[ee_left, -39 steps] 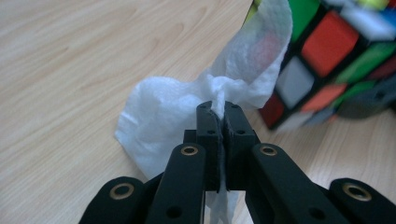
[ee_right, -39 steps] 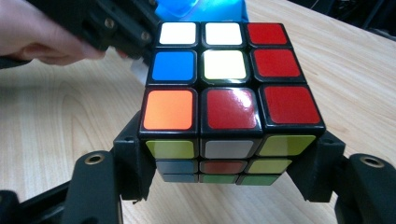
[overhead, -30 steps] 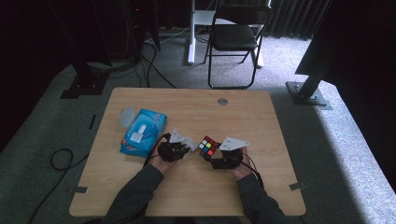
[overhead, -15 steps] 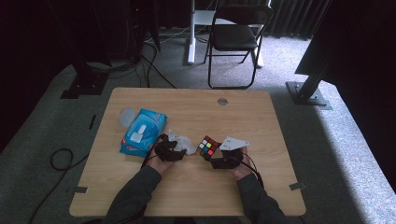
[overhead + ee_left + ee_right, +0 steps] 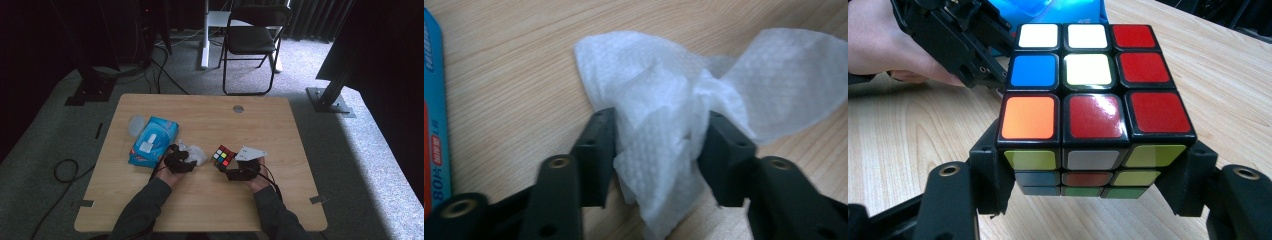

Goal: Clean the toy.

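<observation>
Wipe and cube held up, ready for cleaning.

My left gripper [image 5: 656, 150] pinches a soft, crumpled white wet wipe [image 5: 674, 115] with a bumpy pattern, low over the light wooden table [image 5: 210, 120]. My right gripper [image 5: 1088, 180] squeezes a shiny, hard, square puzzle cube with coloured stickers [image 5: 1088, 95] by its sides, just above the table near the middle. I think the next move is bringing the wipe to the cube's top and rubbing gently. A blue, crinkly wipes pack [image 5: 152, 140] lies to the left.

Left tool [image 5: 656, 150] clamped, right tool [image 5: 1093, 185] clamped, forearms angled inward
</observation>
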`<action>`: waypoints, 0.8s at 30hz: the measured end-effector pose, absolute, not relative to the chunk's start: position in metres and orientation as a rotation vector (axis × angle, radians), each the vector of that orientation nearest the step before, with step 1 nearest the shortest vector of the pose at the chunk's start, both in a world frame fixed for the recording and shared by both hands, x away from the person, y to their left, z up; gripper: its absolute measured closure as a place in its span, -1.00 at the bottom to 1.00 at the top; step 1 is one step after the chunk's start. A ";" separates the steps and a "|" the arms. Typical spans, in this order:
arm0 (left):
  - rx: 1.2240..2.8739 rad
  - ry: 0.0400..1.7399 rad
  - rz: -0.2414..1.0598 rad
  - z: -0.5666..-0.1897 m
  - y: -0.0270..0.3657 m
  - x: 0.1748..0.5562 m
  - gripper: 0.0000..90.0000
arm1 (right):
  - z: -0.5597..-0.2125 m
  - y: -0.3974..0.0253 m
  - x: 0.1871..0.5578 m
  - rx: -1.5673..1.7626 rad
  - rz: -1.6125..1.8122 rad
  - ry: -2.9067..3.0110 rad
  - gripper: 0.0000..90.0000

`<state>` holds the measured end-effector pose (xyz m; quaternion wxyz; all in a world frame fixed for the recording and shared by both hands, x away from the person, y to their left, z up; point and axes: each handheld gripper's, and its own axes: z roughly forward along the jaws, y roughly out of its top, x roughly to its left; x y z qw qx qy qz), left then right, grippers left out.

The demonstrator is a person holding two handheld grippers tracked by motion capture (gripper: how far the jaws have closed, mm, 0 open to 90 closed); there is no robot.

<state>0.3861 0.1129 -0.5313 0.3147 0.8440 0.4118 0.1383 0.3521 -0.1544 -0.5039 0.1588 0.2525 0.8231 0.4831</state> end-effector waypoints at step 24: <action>2.144 0.943 0.328 -0.526 0.101 0.372 0.84 | -0.505 -0.153 0.353 0.741 1.364 2.352 -0.24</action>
